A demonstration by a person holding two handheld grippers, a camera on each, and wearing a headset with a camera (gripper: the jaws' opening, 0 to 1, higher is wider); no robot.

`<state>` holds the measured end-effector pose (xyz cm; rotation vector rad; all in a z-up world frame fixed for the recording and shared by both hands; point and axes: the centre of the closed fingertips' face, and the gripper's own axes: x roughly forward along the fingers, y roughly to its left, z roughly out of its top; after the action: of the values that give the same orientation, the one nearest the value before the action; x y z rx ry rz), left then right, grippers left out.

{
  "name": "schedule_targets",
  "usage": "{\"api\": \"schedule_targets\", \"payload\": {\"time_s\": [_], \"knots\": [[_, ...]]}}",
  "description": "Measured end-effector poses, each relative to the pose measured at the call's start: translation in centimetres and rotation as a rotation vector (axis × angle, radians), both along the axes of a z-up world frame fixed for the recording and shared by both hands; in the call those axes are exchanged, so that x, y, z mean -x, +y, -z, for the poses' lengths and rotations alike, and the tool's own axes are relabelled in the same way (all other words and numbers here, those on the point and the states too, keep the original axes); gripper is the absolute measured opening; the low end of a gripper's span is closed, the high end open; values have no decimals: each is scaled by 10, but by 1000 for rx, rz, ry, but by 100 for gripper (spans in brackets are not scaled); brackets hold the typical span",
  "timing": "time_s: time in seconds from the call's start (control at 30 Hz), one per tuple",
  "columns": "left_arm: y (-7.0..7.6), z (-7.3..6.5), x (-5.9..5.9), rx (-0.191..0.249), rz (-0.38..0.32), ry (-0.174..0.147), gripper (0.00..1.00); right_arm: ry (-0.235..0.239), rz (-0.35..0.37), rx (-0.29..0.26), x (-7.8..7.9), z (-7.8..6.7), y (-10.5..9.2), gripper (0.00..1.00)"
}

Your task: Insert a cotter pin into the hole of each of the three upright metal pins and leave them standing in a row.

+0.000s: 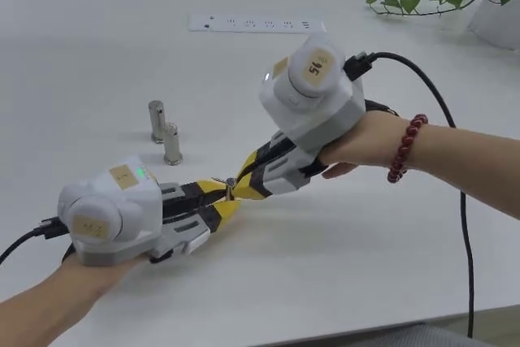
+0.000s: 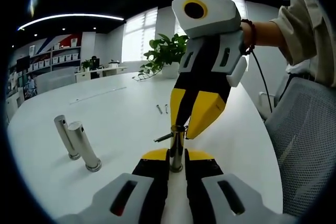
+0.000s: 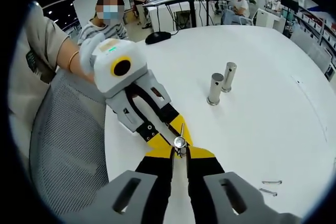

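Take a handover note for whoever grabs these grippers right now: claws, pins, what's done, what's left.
Left claw: shut on one metal pin, held upright.
Right claw: closed at that pin's top, apparently on the cotter pin poking through its hole.
Two other metal pins stand close together on the table, no cotter pins visible in them.
Two spare cotter pins lie nearby.
Done: first insertion underway. Left: seat it, pin the other two, line up all three.

You are holding the right tongs (image 1: 236, 188) with a tan sticker (image 1: 315, 68) on the housing, and it is showing two tilted digits, seemingly "45". The paler stickers (image 1: 92, 227) on your left tongs (image 1: 230, 201) are staying too faint to read.
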<state>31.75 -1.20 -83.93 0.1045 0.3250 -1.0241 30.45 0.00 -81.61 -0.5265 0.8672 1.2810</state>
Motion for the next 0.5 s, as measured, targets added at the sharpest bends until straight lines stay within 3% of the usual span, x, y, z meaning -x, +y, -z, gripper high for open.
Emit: {"api": "schedule_targets", "payload": {"time_s": [0.5], "knots": [[4,-5,1,23,25,5,16,1,10,-48,1,-10,0,19]]}}
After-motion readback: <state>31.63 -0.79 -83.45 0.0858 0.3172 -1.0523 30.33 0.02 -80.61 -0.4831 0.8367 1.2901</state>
